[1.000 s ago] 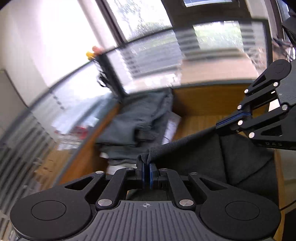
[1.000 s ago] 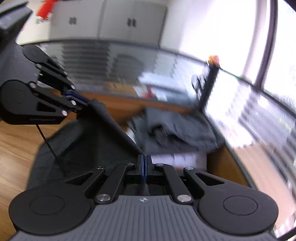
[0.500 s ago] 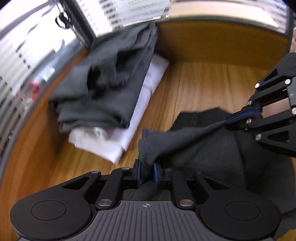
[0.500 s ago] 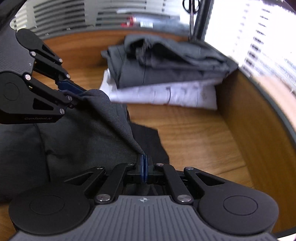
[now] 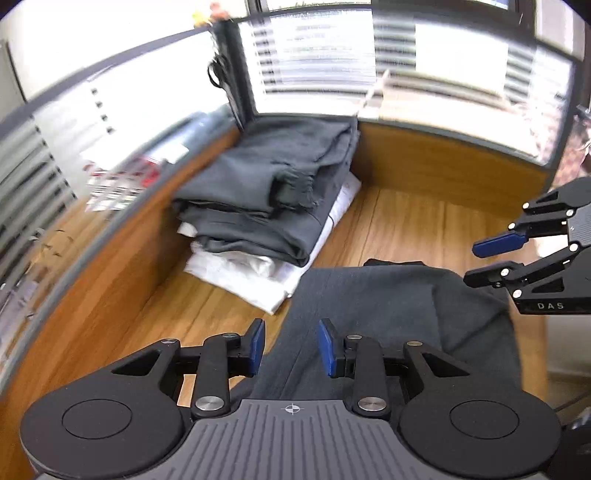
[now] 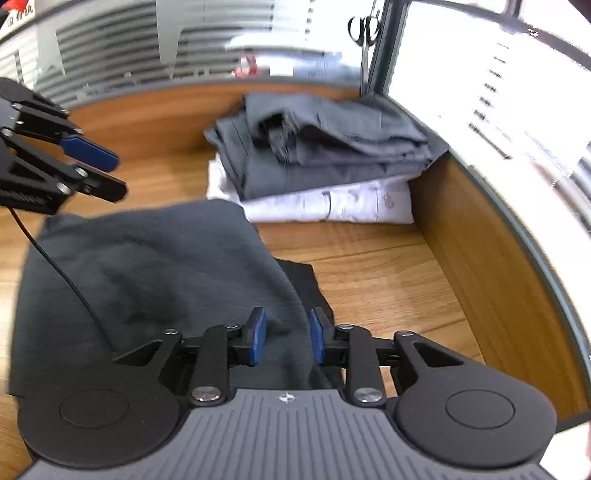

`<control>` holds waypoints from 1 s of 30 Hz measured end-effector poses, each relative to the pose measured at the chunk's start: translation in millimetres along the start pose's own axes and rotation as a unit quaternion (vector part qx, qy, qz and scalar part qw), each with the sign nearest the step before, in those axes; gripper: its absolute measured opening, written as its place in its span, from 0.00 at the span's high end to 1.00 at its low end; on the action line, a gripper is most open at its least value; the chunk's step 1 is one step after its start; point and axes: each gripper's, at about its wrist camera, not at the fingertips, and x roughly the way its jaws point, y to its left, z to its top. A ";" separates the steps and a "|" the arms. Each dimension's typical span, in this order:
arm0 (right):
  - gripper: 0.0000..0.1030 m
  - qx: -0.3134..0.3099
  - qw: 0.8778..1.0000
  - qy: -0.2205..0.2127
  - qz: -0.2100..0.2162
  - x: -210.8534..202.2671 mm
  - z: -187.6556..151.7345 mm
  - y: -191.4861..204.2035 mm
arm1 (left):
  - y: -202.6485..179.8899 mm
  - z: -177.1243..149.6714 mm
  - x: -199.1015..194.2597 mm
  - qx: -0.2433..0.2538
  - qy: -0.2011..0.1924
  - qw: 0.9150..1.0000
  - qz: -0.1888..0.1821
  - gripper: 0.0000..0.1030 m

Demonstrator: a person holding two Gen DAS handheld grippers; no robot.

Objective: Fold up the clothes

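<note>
A dark grey garment lies folded over on the wooden desk. My left gripper stands open just above its left edge, nothing between the blue pads. It shows at the left of the right wrist view. My right gripper is open over the garment's right edge, cloth bunched below its pads but not pinched. It appears at the right of the left wrist view.
A stack of folded grey clothes on a folded white shirt sits in the desk's far corner. Raised wooden partitions bound the desk. Scissors hang on a post. A thin black cable crosses the garment.
Both grippers held the garment's edge stretched between them. They lowered it onto the desk, opened and let go; the cloth now lies flat.
</note>
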 end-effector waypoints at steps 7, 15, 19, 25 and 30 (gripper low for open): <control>0.65 0.022 1.000 -0.016 0.016 -57.9 -12.3 44.3 | 22.9 -43.7 -63.8 0.014 -0.003 1.000 0.004 0.63; 0.59 0.021 0.999 -0.005 0.041 -77.0 -49.8 117.7 | 40.9 -105.2 -66.3 0.010 0.039 0.999 0.000 0.61; 0.59 0.031 0.997 0.008 0.069 -70.4 -68.2 151.8 | 43.5 -132.5 -57.5 0.010 0.052 0.999 -0.003 0.61; 0.59 0.052 0.991 0.033 0.117 -43.3 -89.1 198.9 | 33.9 -156.8 -36.9 0.045 0.066 0.997 0.004 0.60; 0.58 0.097 0.984 0.049 0.141 -14.2 -98.7 217.7 | 27.8 -163.1 -14.7 0.107 0.074 0.992 0.009 0.44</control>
